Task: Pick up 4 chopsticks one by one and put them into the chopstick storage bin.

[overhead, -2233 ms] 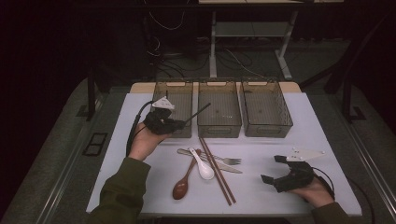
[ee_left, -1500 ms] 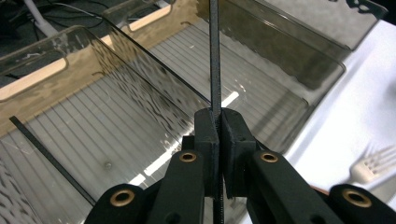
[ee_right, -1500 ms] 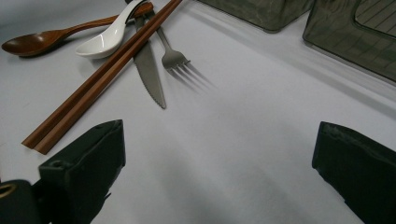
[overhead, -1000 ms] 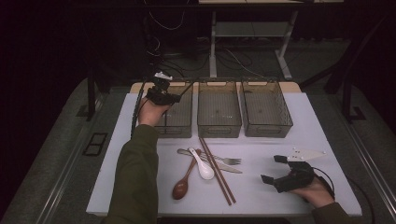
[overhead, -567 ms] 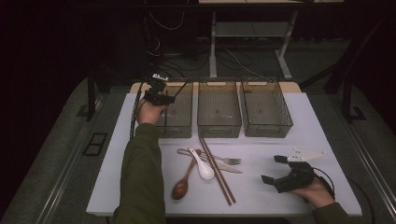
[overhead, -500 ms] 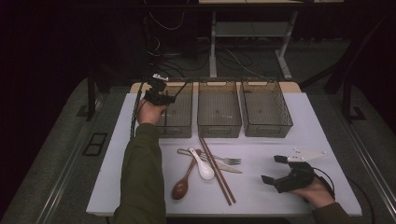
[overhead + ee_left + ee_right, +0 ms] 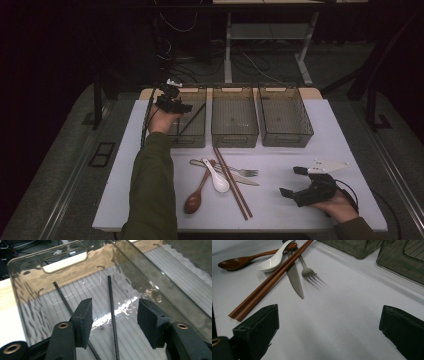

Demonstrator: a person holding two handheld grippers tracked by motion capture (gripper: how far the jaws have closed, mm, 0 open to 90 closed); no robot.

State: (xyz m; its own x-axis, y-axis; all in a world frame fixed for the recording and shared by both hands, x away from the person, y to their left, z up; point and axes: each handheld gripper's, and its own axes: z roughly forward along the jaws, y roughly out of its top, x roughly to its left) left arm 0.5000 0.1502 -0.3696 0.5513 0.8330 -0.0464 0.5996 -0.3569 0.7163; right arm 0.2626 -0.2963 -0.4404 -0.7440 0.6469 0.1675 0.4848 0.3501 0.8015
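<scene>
The left gripper (image 7: 172, 104) hovers over the leftmost bin (image 7: 197, 138) at the desk's (image 7: 345, 145) eleven o'clock, its fingers (image 7: 83, 320) having just spread to free the black chopsticks (image 7: 111, 315), which now lie inside. The right gripper (image 7: 306, 189) rests at five o'clock, fingers (image 7: 259, 327) wide apart and empty, likely ready for the brown chopsticks (image 7: 232, 182) mid-desk.

black chopsticks (image 7: 111, 315), smoky clear bin (image 7: 147, 287), white spoon (image 7: 274, 260)

Brown chopsticks (image 7: 233, 183), white spoon (image 7: 217, 178), fork (image 7: 239, 171) (knife (image 7: 245, 180) beneath) on table (image 7: 300, 150).
</scene>
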